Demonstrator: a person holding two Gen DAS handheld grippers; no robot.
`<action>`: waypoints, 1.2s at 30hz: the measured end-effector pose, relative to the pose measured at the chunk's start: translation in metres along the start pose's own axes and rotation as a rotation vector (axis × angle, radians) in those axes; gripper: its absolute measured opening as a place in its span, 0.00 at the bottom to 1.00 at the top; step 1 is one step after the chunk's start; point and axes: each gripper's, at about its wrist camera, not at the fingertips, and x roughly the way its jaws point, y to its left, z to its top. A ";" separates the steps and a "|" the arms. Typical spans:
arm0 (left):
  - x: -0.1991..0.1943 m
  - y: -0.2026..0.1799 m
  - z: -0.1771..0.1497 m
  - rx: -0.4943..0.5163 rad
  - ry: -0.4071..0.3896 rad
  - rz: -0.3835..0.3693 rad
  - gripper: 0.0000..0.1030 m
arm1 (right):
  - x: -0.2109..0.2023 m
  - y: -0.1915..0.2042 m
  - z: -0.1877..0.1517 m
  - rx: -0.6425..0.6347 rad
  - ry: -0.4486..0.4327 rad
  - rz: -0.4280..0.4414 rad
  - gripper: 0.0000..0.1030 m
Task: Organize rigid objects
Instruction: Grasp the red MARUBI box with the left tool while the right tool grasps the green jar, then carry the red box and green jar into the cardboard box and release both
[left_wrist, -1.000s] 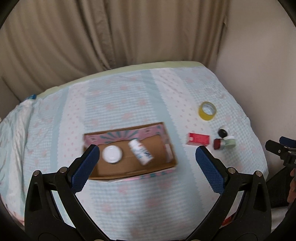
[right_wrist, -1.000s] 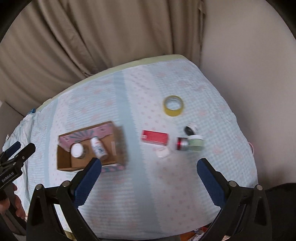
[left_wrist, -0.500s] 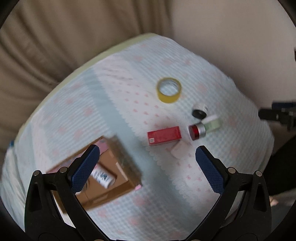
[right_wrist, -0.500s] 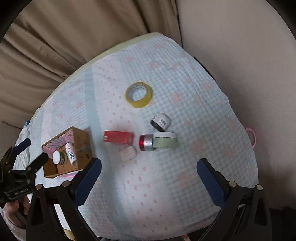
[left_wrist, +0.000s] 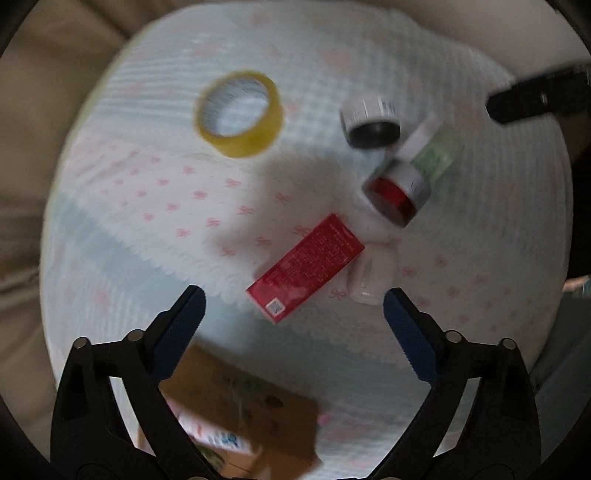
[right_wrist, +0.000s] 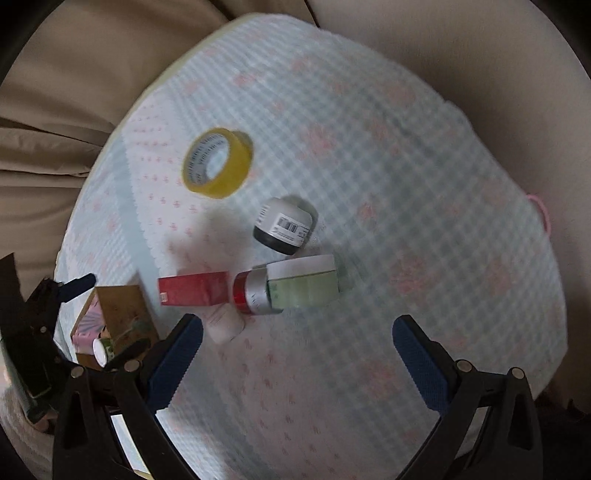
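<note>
A red carton (left_wrist: 306, 269) lies flat on the bed cover, and my left gripper (left_wrist: 293, 301) hovers straight above its near end. Its jaws are closing, and the pads are clear of the carton. A small white bottle (left_wrist: 371, 275) lies beside the carton. Farther off are a red-and-silver jar (left_wrist: 397, 188), a green jar (left_wrist: 434, 151), a black-lidded white jar (left_wrist: 371, 122) and a yellow tape roll (left_wrist: 240, 114). My right gripper (right_wrist: 297, 325) is open above the cover, just short of the red-and-silver jar (right_wrist: 253, 291) and the green jar (right_wrist: 303, 284), holding nothing.
An open cardboard box (left_wrist: 251, 406) with a white-capped bottle (right_wrist: 99, 350) inside sits at the left of the cluster. The bed cover (right_wrist: 406, 184) falls away at its rounded edges. Beige curtains (right_wrist: 55, 92) and a wall surround it.
Both grippers have come down toward the bed and shifted from the cardboard box to the loose items. The left view has rolled, and its jaws have narrowed slightly.
</note>
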 end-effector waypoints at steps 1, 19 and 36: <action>0.015 0.000 0.003 0.036 0.022 -0.018 0.91 | 0.008 -0.001 0.003 0.001 0.008 0.000 0.98; 0.101 -0.002 0.010 0.246 0.116 -0.145 0.55 | 0.105 -0.018 0.023 -0.033 0.153 0.101 0.69; 0.073 0.016 0.007 0.177 0.080 -0.106 0.42 | 0.097 -0.027 0.013 0.033 0.126 0.121 0.65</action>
